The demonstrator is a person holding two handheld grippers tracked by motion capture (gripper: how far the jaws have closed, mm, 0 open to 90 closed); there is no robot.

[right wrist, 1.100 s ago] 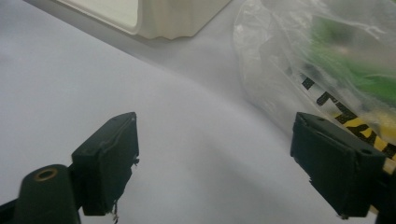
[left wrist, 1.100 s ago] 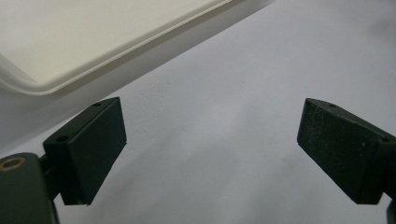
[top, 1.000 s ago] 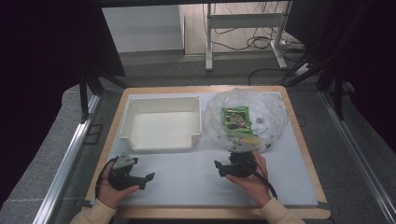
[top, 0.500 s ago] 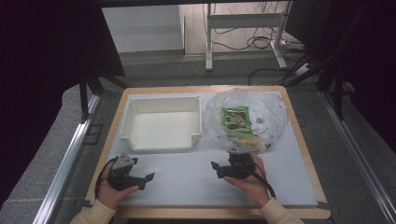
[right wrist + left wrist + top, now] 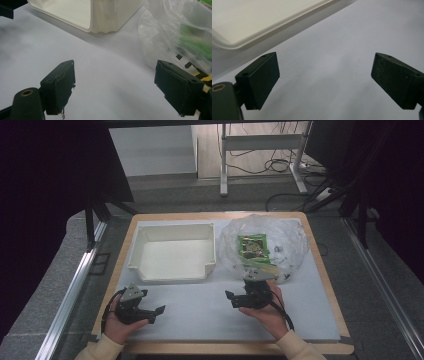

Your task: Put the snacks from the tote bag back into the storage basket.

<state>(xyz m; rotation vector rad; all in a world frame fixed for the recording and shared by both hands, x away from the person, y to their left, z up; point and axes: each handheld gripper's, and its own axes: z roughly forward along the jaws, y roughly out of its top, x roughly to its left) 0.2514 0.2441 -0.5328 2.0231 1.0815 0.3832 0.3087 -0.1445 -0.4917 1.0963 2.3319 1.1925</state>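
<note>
1. High view: white plastic bin far left, crinkled clear bag with a green packet far right.
2. Left gripper spread wide over the smooth white mat, empty.
3. Right gripper spread wide, empty, bag just right of it.

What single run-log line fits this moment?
left gripper: open, empty | right gripper: open, empty, beside plastic bag | white bin: empty

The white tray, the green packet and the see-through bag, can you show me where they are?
white tray (image 5: 172, 257), high view, on its bare floor.
green packet (image 5: 253, 246), high view, middle of its printed face.
see-through bag (image 5: 290, 236), high view, on its crinkled plastic.
</note>
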